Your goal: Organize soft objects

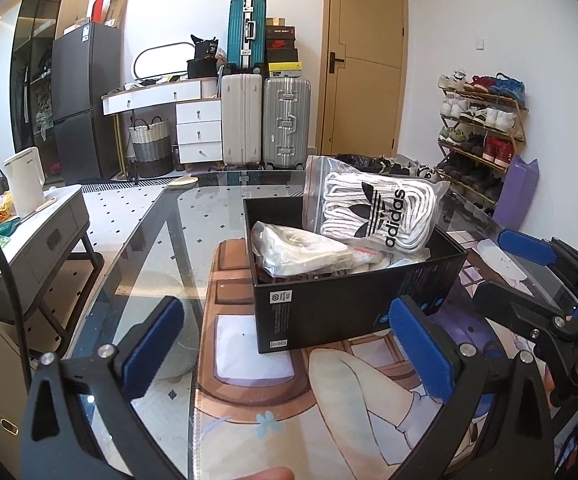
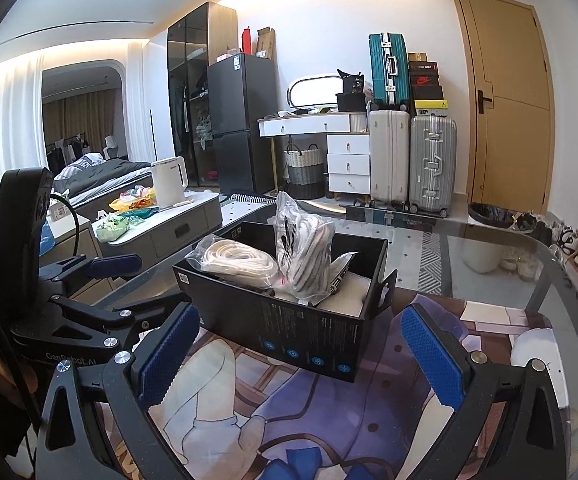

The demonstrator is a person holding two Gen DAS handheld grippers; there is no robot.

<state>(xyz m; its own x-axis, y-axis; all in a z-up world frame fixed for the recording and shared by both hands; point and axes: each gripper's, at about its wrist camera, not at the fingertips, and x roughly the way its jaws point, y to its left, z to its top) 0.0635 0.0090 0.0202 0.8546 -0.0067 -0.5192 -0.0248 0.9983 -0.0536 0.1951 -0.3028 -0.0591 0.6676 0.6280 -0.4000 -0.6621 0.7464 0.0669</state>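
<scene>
A black cardboard box (image 1: 349,304) (image 2: 301,340) stands on a printed mat on the glass table. Inside it a clear bag of white Adidas socks (image 1: 377,212) (image 2: 305,252) stands upright, and another clear bag of white soft items (image 1: 297,252) (image 2: 237,260) lies beside it. My left gripper (image 1: 289,356) is open and empty, just in front of the box. My right gripper (image 2: 301,356) is open and empty, also in front of the box; it shows at the right in the left wrist view (image 1: 529,264). The left gripper shows at the left in the right wrist view (image 2: 101,280).
The printed anime mat (image 1: 273,400) (image 2: 329,420) covers the near part of the glass table (image 1: 161,248). A grey side table with a white kettle (image 1: 25,180) stands to the left. Suitcases (image 1: 265,120), a shoe rack (image 1: 481,132) and a door (image 1: 361,60) are behind.
</scene>
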